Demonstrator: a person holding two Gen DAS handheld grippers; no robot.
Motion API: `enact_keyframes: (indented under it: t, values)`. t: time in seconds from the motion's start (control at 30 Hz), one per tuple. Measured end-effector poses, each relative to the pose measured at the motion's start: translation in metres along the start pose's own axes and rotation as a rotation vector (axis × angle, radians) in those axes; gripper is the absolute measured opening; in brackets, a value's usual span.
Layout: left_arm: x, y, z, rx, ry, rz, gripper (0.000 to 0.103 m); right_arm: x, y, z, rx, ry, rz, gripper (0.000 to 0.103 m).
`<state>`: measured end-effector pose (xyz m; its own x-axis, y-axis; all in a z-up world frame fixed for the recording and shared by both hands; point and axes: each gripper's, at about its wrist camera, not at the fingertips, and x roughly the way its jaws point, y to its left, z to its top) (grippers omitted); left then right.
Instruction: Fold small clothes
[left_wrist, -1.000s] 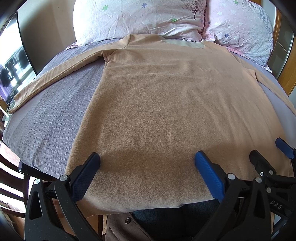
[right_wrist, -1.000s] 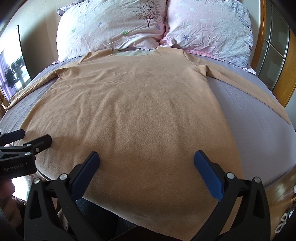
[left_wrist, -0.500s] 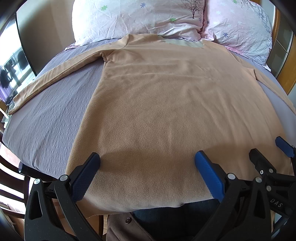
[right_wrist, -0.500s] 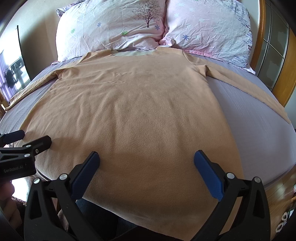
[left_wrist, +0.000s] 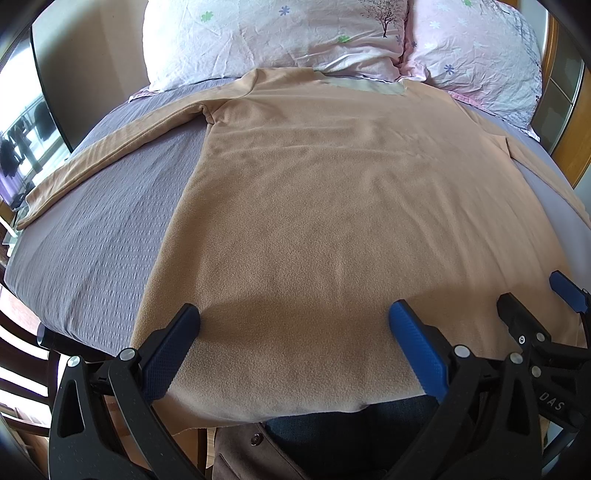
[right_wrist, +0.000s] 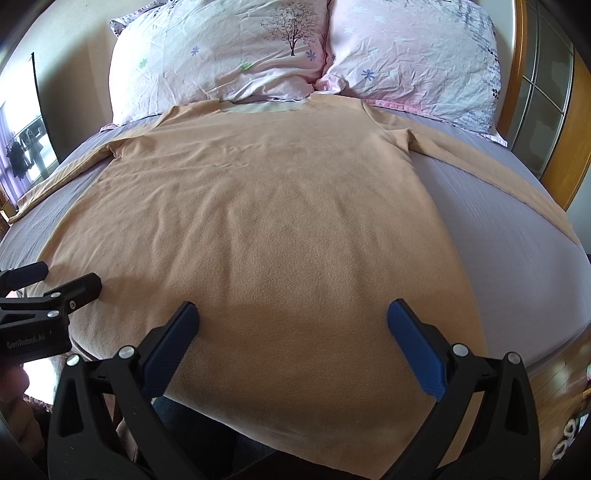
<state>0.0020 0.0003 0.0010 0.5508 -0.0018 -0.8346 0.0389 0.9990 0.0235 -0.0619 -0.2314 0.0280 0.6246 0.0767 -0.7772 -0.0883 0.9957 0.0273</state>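
A tan long-sleeved fleece top lies flat on the bed, collar toward the pillows, both sleeves spread out sideways; it also shows in the right wrist view. Its hem hangs over the near bed edge. My left gripper is open and empty, hovering over the hem's left part. My right gripper is open and empty over the hem's right part. Each gripper shows at the edge of the other's view: the right one and the left one.
The bed has a grey-purple sheet and two pink floral pillows at the head. A wooden headboard stands at the right. A window is at the left. My dark trousers are below the hem.
Both views have shifted very slightly; the grippers stay open over the hem and the top has not moved.
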Motion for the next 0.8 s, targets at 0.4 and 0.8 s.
enact_keyframes:
  t: [0.4, 0.8]
  values:
    - [-0.003, -0.005, -0.005, 0.017, -0.016, -0.007, 0.102, -0.004, -0.004, -0.006, -0.012, -0.058, 0.011, 0.101]
    - [-0.009, 0.011, -0.003, -0.005, -0.125, -0.105, 0.102, -0.028, -0.175, 0.055, 0.411, -0.180, 0.030, 0.099]
